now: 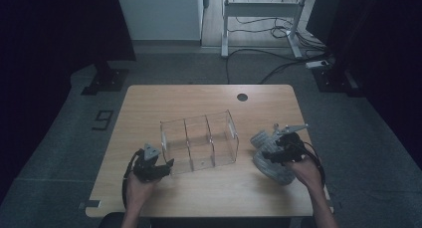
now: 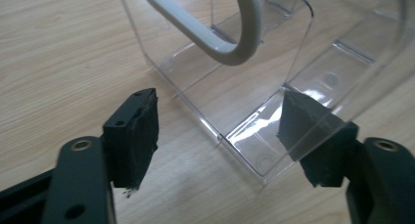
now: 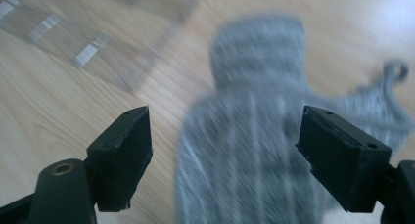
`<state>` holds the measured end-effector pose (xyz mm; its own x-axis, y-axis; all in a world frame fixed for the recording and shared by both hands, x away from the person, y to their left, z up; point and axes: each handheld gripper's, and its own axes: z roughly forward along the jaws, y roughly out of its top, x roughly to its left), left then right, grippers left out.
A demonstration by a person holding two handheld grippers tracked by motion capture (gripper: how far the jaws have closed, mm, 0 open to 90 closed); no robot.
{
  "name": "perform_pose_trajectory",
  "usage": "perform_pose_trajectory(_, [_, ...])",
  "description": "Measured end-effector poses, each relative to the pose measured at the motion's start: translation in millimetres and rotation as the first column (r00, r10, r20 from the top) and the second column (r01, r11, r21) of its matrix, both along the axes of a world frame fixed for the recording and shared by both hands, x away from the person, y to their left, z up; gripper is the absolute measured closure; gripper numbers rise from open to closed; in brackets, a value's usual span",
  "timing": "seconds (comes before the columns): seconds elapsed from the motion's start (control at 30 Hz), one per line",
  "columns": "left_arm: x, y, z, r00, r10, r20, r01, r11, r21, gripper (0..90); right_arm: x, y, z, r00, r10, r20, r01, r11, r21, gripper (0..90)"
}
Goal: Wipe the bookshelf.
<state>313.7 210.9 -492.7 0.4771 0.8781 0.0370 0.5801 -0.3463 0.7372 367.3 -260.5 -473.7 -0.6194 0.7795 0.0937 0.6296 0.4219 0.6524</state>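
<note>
A clear plastic three-compartment organizer [image 1: 199,140] stands mid-table [image 1: 209,96]. At its near left corner, the left gripper [image 2: 218,131] straddles that corner, one jaw outside and one behind the clear wall, partly open and not yet pressing. To the organizer's right, the right gripper [image 3: 222,153] hovers wide open over a grey knitted sock [image 3: 254,136], holding nothing.

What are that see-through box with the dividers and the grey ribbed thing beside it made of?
The see-through box looks like clear hard plastic: glossy, with sharp moulded edges, and the table's wood grain shows through its walls. The grey ribbed thing seems to be knitted fabric, probably a sock: soft, matt, with raised ribs, though the right gripper view is blurred. The table looks like pale wood or wood-look laminate.
</note>
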Motion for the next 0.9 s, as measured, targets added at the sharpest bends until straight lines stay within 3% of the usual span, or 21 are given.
perform_pose_trajectory(0.23, [11.3,4.0,0.3,0.9996,0.024,-0.013,-0.025,0.9996,-0.013,44.2,8.4,-11.0,-24.3,0.9965,-0.054,-0.063,0.054,0.999,0.005,19.5])
perform_pose_trajectory(0.33, [13.6,2.9,1.1,0.9999,0.013,-0.001,-0.013,0.9996,0.024,49.9,10.8,-6.6,-35.0,0.9958,-0.042,-0.082,0.04,0.999,-0.033,19.3])
perform_pose_trajectory(0.53, [16.4,5.2,0.5,1.0,0.005,-0.002,-0.005,1.0,0.004,63.4,14.2,6.1,-50.0,0.9913,-0.029,-0.129,0.013,0.993,-0.119,22.0])
perform_pose_trajectory(0.9, [19.5,12.6,0.3,0.9999,0.011,-0.011,-0.011,0.9999,-0.013,73.5,8.5,12.5,-52.3,0.9916,-0.084,-0.099,0.063,0.977,-0.201,39.4])
